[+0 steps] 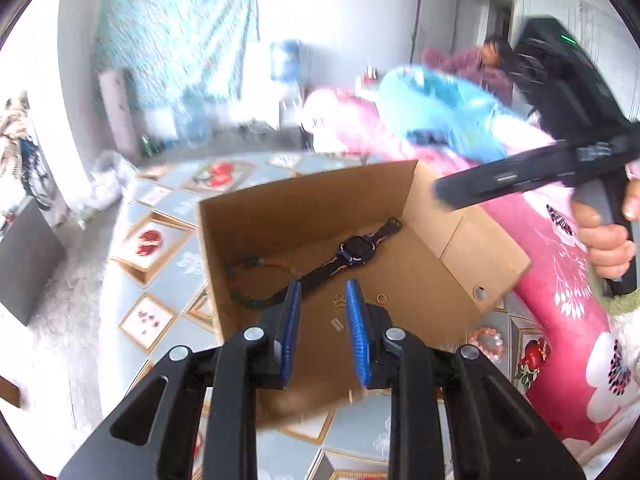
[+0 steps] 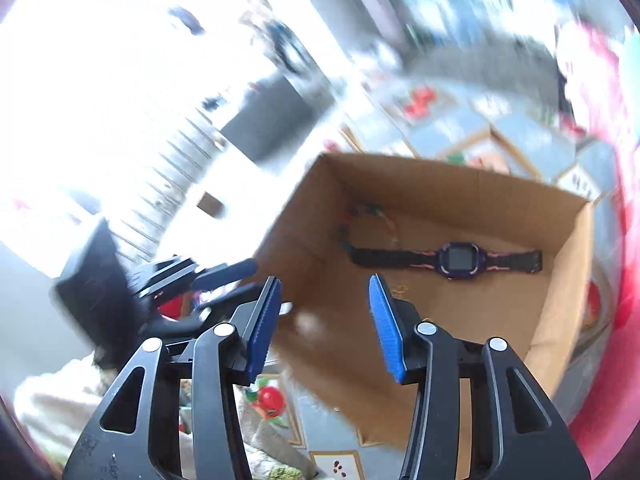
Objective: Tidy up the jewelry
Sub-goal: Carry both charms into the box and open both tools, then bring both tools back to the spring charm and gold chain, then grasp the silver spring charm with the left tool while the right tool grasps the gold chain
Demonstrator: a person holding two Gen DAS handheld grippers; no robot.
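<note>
Both grippers hung above the cardboard box [image 1: 460, 240], left gripper [image 1: 323, 300] with jaws slightly apart, right gripper [image 2: 325, 300] wider, both empty; the watch [image 1: 356, 250] lay inside near the far wall, gold rings [image 1: 382, 298] toward the near edge

Bright daylight, heavy fisheye bending, motion blur.
Glare whites out the right wrist view's upper left; the cardboard box [image 2: 420, 208] stays fairly sharp, its surroundings smear.
</note>
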